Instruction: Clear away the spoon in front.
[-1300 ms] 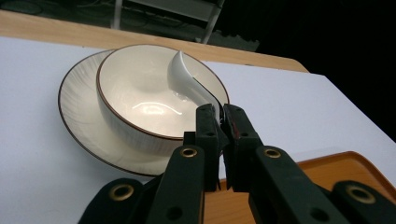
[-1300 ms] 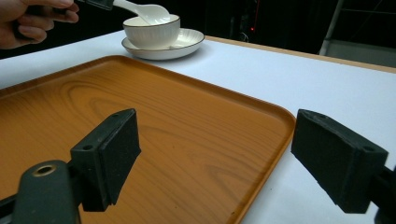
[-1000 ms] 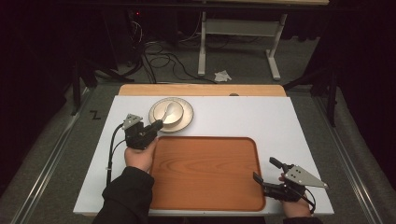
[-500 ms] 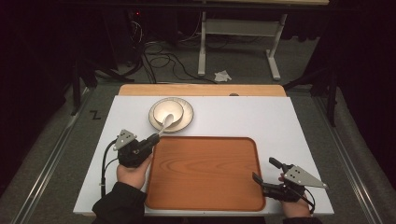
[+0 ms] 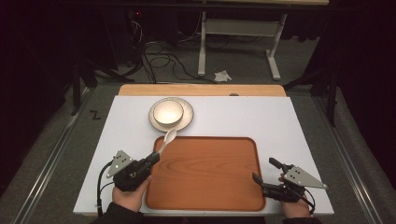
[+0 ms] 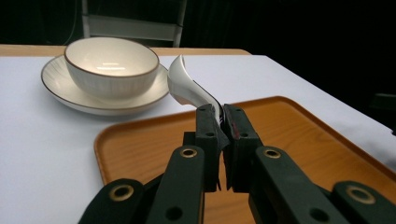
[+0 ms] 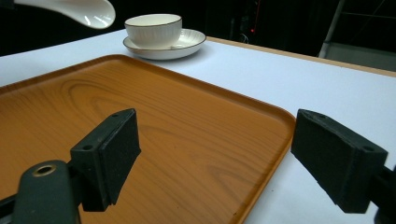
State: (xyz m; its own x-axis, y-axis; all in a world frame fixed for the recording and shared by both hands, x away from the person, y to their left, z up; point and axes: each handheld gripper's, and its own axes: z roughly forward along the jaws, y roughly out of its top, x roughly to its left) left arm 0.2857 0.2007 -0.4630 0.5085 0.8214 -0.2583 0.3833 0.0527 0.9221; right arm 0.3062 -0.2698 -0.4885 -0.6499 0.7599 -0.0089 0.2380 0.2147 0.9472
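On the white tabletop point(image 5: 289, 116), a rectangular orange wooden tray point(image 5: 205, 172) is lying. Behind it, a cream ceramic bowl point(image 5: 168, 113) is sitting on a ribbed saucer point(image 5: 187, 122). Over the tray's left edge, the left gripper point(image 5: 153, 157) is clamping a white ceramic spoon point(image 5: 168, 139); the right gripper point(image 5: 266, 173) is resting wide apart, holding nothing.

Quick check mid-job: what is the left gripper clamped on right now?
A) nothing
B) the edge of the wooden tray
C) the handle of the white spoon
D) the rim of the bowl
C: the left gripper is shut on the white spoon by its handle, the spoon's head raised above the wooden tray.
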